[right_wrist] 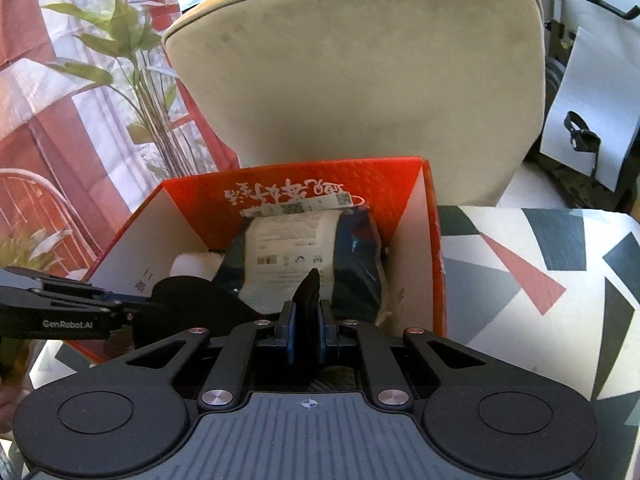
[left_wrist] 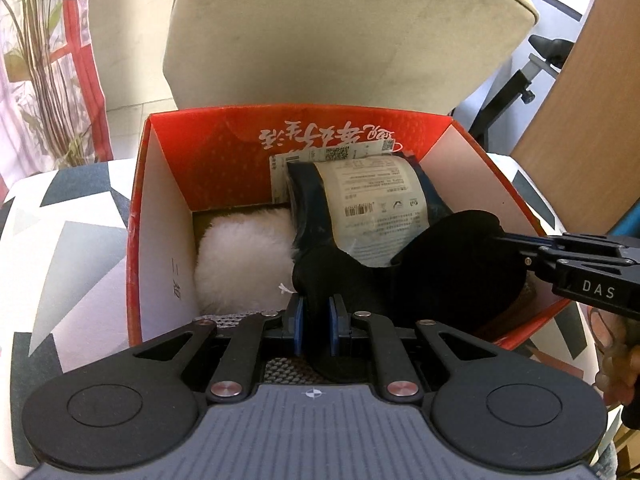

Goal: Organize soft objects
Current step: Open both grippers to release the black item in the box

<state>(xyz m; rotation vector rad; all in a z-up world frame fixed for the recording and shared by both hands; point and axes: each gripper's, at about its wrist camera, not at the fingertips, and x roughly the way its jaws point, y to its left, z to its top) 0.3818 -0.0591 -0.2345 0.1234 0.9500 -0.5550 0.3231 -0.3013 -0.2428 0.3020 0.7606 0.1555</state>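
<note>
My left claw point(left_wrist: 316, 312) was clamped on one end of a black fabric piece point(left_wrist: 440, 264), and my right claw point(right_wrist: 308, 312) pinched its other end; the fabric hung just ahead of both, inside the red box point(left_wrist: 224, 168). "DAS" and "GenRobot.AI" showed on the claws' sides. The box's white script was upside down, unreadable. Beyond the fabric lay a dark packet point(left_wrist: 376, 204) with tiny label print, and a white fluffy thing point(left_wrist: 244, 260), partly hidden.

The box point(left_wrist: 160, 208) sits ahead of the left gripper point(left_wrist: 316, 320); inside, the pompom point(left_wrist: 244, 256) lies left, the packet point(left_wrist: 372, 208) ahead, the cushion point(left_wrist: 320, 40) behind.
</note>
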